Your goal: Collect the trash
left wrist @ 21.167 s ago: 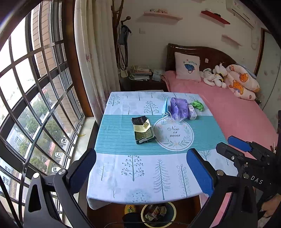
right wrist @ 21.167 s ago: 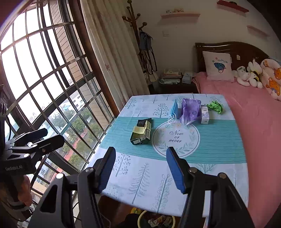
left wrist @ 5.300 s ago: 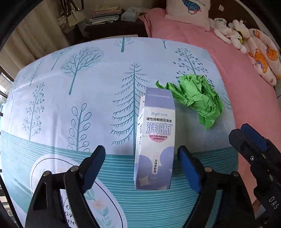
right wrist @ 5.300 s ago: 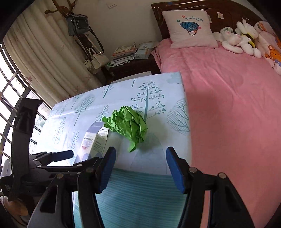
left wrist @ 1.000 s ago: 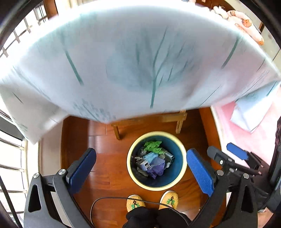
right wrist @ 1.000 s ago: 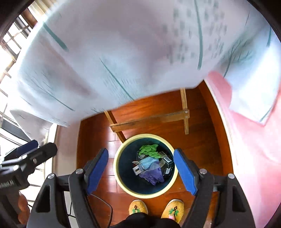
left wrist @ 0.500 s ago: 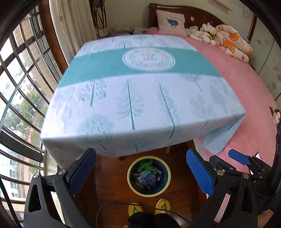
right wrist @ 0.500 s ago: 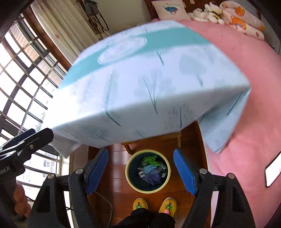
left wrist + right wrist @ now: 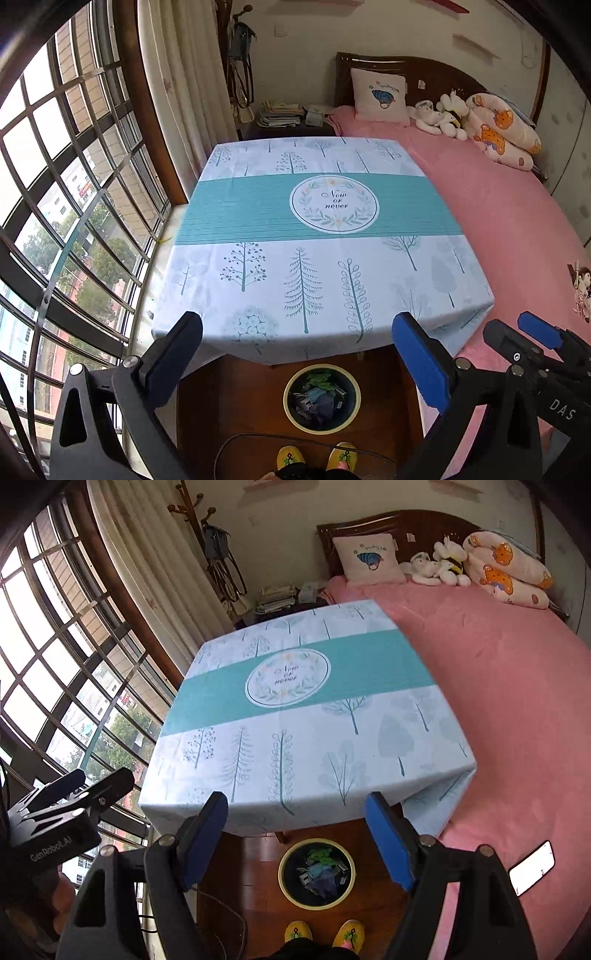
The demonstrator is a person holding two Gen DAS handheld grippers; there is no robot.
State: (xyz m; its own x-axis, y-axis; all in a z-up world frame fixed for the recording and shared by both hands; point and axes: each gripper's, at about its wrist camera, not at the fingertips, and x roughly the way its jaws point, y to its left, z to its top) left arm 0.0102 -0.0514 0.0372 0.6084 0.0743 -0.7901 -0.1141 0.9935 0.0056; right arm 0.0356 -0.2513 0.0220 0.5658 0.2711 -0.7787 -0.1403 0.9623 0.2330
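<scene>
A round bin (image 9: 321,398) with a pale rim stands on the wooden floor under the table's near edge; it also shows in the right wrist view (image 9: 316,872). It holds the trash: green crumpled paper, a blue mask, a purple bag and small boxes. The table (image 9: 317,258) with its tree-print cloth has nothing on it, as the right wrist view (image 9: 295,734) also shows. My left gripper (image 9: 297,354) is open and empty, held above the bin. My right gripper (image 9: 297,829) is open and empty too, beside it.
A pink bed (image 9: 517,206) with a pillow and soft toys runs along the table's right side. A large barred window (image 9: 62,206) and curtain are on the left. A nightstand (image 9: 288,122) with papers is behind the table. A phone (image 9: 532,867) lies on the bed.
Both grippers have lifted and tilted up from looking down at the bin under the table to looking across the tabletop. Both stay open and empty.
</scene>
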